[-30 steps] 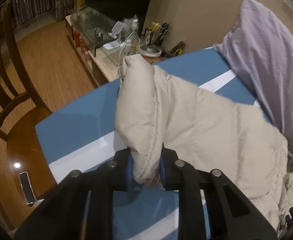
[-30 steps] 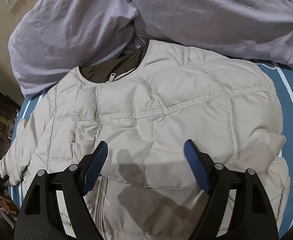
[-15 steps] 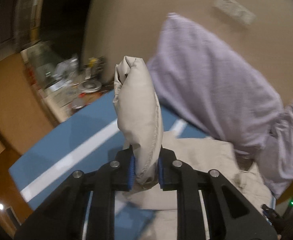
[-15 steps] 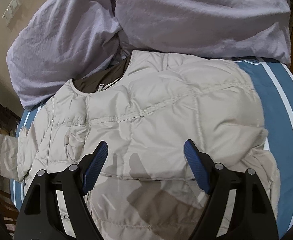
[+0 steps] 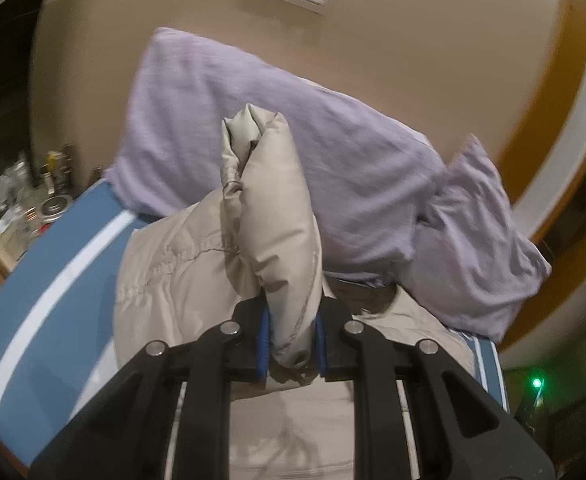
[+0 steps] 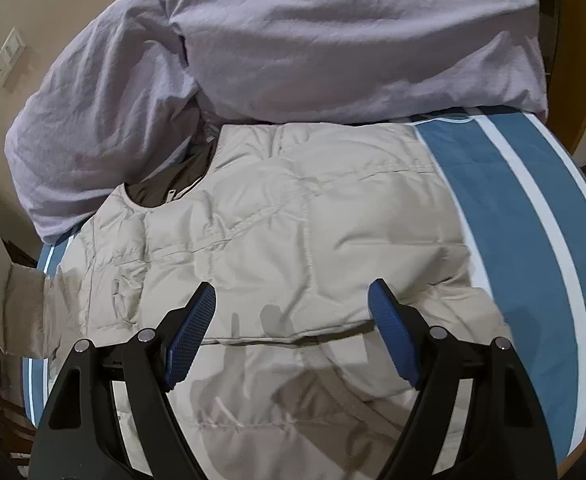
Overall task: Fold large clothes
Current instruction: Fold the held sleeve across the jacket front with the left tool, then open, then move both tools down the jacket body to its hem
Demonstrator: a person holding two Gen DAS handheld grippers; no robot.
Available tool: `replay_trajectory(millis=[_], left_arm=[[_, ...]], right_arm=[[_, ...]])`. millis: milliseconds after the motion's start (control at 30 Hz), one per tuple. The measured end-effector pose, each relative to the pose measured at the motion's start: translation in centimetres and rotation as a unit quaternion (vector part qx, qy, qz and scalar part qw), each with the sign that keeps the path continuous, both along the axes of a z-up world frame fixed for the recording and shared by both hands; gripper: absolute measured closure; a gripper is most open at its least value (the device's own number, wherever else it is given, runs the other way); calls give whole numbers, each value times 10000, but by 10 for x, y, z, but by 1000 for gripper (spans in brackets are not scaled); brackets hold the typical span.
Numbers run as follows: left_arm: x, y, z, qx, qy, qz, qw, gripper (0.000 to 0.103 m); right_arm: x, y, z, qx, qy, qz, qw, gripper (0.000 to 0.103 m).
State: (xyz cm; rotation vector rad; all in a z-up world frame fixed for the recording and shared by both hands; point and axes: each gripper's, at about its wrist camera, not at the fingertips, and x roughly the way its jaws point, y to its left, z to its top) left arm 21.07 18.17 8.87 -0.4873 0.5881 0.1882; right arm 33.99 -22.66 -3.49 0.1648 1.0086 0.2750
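A beige quilted puffer jacket (image 6: 293,240) lies front up on a blue bed sheet with white stripes (image 6: 533,208), its brown-lined collar (image 6: 165,188) toward the pillows. My left gripper (image 5: 291,344) is shut on the jacket's sleeve (image 5: 269,216) and holds it raised, the cuff pointing up over the jacket body (image 5: 173,272). The lifted sleeve shows blurred at the left edge of the right wrist view (image 6: 13,300). My right gripper (image 6: 293,320) is open and empty, hovering just above the jacket's lower front.
Lilac pillows (image 6: 333,40) pile against the beige wall at the head of the bed, touching the jacket's collar; they also show in the left wrist view (image 5: 373,184). A cluttered low table (image 5: 21,200) stands off the bed's far left side.
My left gripper has lifted the sleeve and swung it inward from the bed's left edge over the jacket body. My right gripper stayed open over the jacket, shifting slightly.
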Motion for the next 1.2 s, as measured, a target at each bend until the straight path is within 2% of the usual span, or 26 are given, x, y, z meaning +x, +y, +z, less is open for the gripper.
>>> replay_trajectory(millis=[333,467,800,900,967,1000,1067,1200], left_arm=[[44,-66,-10,31,164,-937,9955,85],[58,-91,-25,-1,353,-1236,9917,85],[85,-143,-77,309,1104,-1827,9765,85],[89,-147,-86,282,1250,-1947,9725,79],[89,-146,-87,254,1228,-2008,9716,67],[88,-145,-85,228,1177,-2036,9717,65],[88,-142,-80,236,1085,-2044,9726,52],[94,-134,-83,322,1128,-1888,9750,50]], right_arm=[[-4,-29,-4,41,59,-322,9995,23],[-6,-39,-6,34,80,-430,9990,23],[-9,-57,-18,0,227,-660,9976,23],[-9,-57,-19,-27,250,-669,9974,23],[-8,-57,-19,-42,253,-673,9974,23],[-8,-57,-19,-45,255,-676,9974,23],[-7,-58,-19,-57,261,-687,9973,23],[-6,-60,-19,-71,276,-697,9972,23]])
